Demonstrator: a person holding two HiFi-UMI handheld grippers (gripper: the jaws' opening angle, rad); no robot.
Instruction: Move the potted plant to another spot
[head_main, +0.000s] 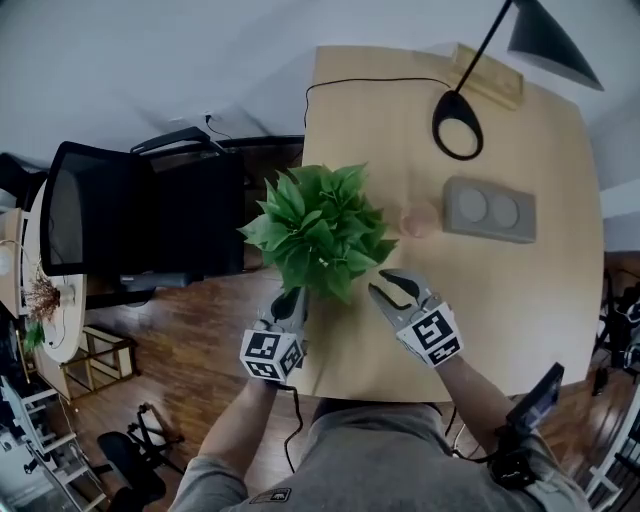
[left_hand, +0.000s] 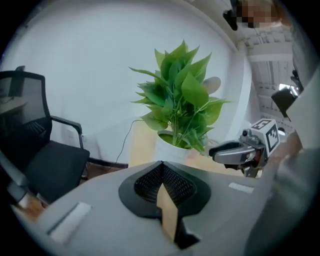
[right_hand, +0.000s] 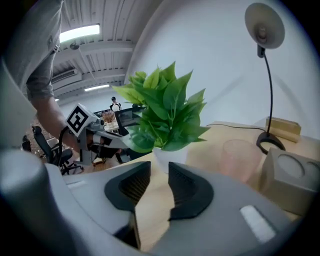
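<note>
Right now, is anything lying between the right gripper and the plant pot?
No. The right gripper view shows only bare table between the right gripper and the plant pot; the pink cup stands off to the side.

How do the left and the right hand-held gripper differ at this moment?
The left hand-held gripper has shut jaws; the right hand-held gripper has jaws slightly apart. The left one is left of the potted plant, the right one right of it. Both are empty and face it.

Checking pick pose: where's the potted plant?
Head view: the potted plant stands near the left edge of the table, ahead of the left gripper and right gripper, a pink cup to its right.
</note>
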